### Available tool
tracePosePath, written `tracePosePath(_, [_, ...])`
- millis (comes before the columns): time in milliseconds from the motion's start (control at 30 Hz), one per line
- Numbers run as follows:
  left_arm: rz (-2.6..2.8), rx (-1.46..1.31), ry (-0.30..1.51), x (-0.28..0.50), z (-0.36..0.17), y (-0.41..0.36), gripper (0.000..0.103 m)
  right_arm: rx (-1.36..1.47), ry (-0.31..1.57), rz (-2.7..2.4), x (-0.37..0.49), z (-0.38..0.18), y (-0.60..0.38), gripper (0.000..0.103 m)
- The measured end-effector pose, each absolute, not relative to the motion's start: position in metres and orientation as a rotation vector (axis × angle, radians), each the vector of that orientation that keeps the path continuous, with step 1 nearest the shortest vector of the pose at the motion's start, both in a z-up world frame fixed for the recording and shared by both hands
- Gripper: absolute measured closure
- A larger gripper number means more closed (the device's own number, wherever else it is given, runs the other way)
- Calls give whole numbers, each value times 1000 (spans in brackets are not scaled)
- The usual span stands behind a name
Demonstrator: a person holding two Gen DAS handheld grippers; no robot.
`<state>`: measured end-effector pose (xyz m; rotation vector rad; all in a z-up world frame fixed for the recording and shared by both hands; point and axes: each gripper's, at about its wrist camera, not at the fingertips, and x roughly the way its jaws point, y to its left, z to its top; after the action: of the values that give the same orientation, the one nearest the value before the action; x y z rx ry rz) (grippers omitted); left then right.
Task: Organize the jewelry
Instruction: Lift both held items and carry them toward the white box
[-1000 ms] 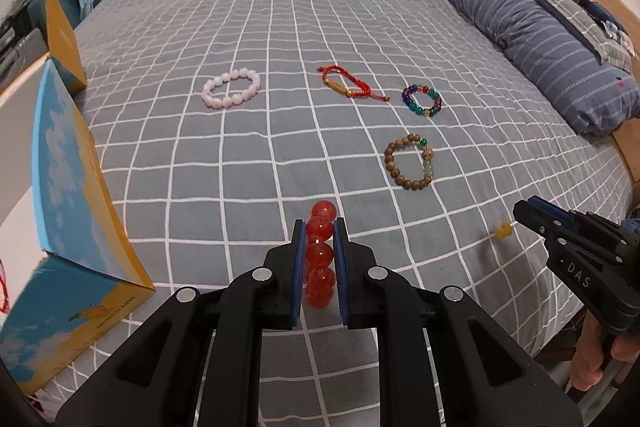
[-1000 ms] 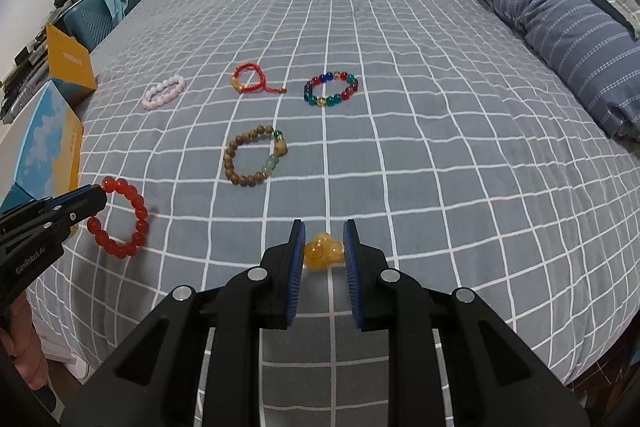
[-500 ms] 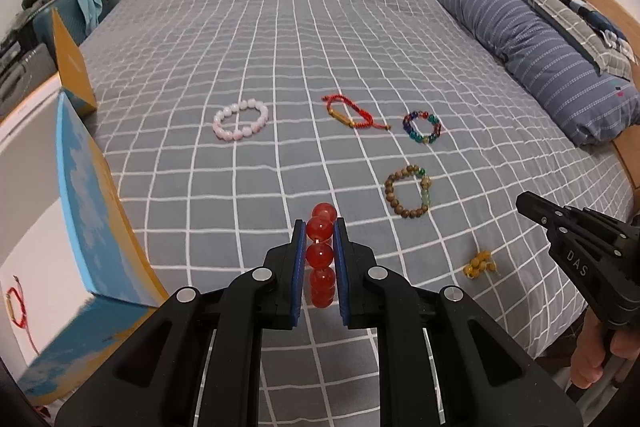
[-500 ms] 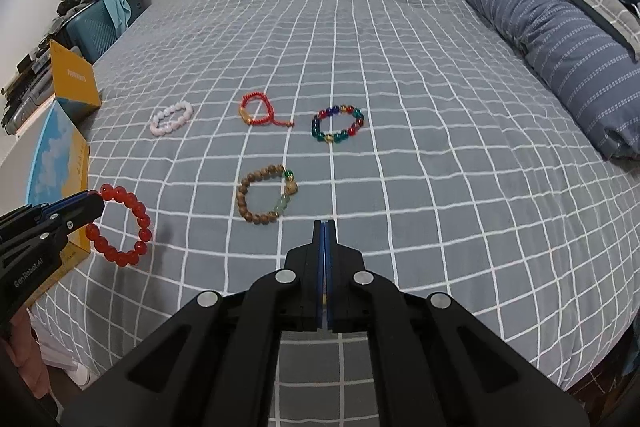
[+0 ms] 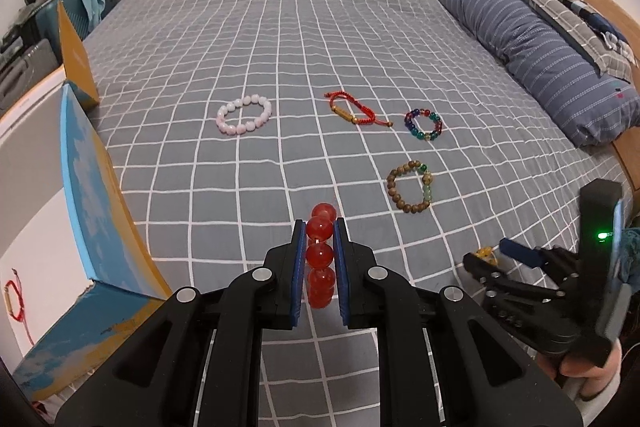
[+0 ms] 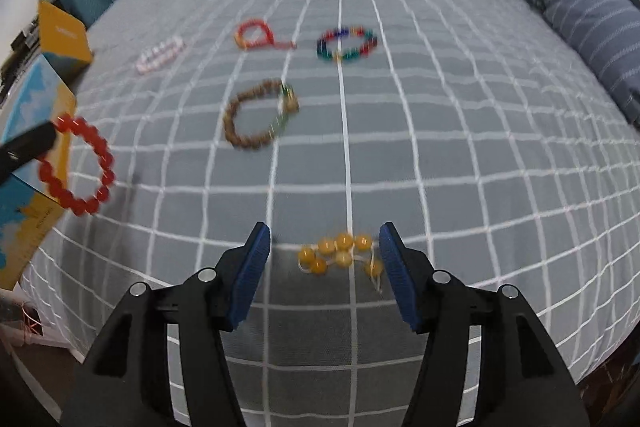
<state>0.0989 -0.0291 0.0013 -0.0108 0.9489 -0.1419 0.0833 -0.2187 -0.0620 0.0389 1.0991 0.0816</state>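
From the left wrist view, the left gripper (image 5: 318, 251) is clamped on a red bead bracelet (image 5: 320, 259), held above a grey checked bedspread (image 5: 280, 39). Lying on the bed beyond are a pink bead bracelet (image 5: 244, 115), a red cord bracelet (image 5: 352, 107), a multicoloured bead bracelet (image 5: 424, 125) and a brown wooden bead bracelet (image 5: 410, 191). A blue and yellow box (image 5: 92, 195) sits open at the left. From the right wrist view, which is blurred, the right gripper (image 6: 324, 259) has just been opening; its jaws stand apart on either side of a yellow bead bracelet (image 6: 340, 253), which lies bunched on the bedspread near the bed's edge, one blue pad (image 6: 394, 267) just beside its beads.
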Motion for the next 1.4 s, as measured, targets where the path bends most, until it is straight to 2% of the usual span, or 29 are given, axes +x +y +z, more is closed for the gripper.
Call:
tracePosePath(33, [-140, -10, 950, 98, 1, -28, 90, 40, 1113, 78, 84, -67, -218, 61])
tracePosePath(67, [-138, -10, 950, 98, 1, -28, 90, 39, 1123, 72, 84, -70, -218, 77])
tracePosePath(133, [-134, -12, 950, 97, 1, -26, 90, 40, 1145, 59, 85, -75, -219, 91])
tracePosePath(167, [-132, -13, 949, 97, 1, -25, 90, 41, 1144, 57, 85, -75, -219, 94])
tracePosePath(933, [-100, -20, 898, 105, 35, -14, 90, 49, 951, 48, 106, 14, -220, 94])
tracePosePath(1400, [-30, -54, 862, 108, 79, 23, 90, 3, 848, 133, 120, 74, -179, 94])
